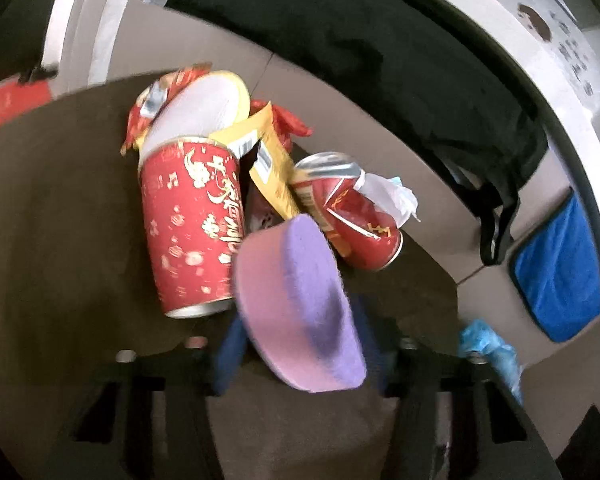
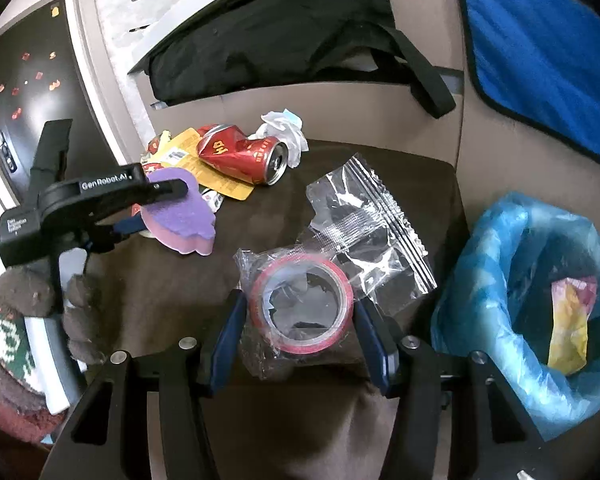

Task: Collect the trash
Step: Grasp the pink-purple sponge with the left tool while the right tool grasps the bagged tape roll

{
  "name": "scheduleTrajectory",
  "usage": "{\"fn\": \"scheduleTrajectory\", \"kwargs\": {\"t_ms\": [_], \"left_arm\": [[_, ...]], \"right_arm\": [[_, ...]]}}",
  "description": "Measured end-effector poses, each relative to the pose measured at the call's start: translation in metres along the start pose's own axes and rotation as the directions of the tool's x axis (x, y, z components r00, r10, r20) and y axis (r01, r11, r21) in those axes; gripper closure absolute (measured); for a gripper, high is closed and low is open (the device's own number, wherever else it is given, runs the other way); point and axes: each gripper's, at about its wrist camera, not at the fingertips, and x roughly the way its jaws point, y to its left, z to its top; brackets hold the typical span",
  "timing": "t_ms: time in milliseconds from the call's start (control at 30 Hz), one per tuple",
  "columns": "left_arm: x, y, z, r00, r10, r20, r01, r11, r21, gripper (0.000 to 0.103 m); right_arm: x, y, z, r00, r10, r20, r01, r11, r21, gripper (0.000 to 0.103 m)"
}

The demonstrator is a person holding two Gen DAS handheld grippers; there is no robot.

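My left gripper [image 1: 300, 340] is shut on a purple and pink sponge [image 1: 300, 304], held above the brown table; the sponge also shows in the right wrist view [image 2: 180, 216]. Beyond it lie a red can [image 1: 196, 228], a crushed red can [image 1: 356, 220], a yellow wrapper [image 1: 272, 176] and a white tissue [image 1: 392, 196]. My right gripper [image 2: 300, 332] is shut on a red tape roll [image 2: 300, 304] wrapped in clear plastic. A clear zip bag [image 2: 372, 224] lies just past it. A bin with a blue liner [image 2: 540, 300] stands at the right.
A black bag [image 2: 284, 36] lies on the ledge behind the table. A blue cloth [image 2: 540, 48] hangs at the back right. The brown table top [image 2: 160, 292] ends near the bin. The person's gloved hand [image 2: 32, 292] holds the left gripper at the left.
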Motion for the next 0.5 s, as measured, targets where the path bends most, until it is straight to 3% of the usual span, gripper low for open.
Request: {"fn": "scheduleTrajectory", "kwargs": {"t_ms": [167,500], "left_arm": [[-0.018,-0.01,-0.006,0.999,-0.027,0.016,0.025,0.993,0.116,0.068],[-0.061,-0.028,-0.018,0.995,-0.033,0.092,0.005,0.958,0.288,0.068]], "right_arm": [[0.001,0.002,0.003,1.0,0.014,0.006,-0.014,1.0,0.004,0.052],[-0.003,0.016,0.007,1.0,0.013,0.022,-0.013,0.999,-0.032,0.052]]}}
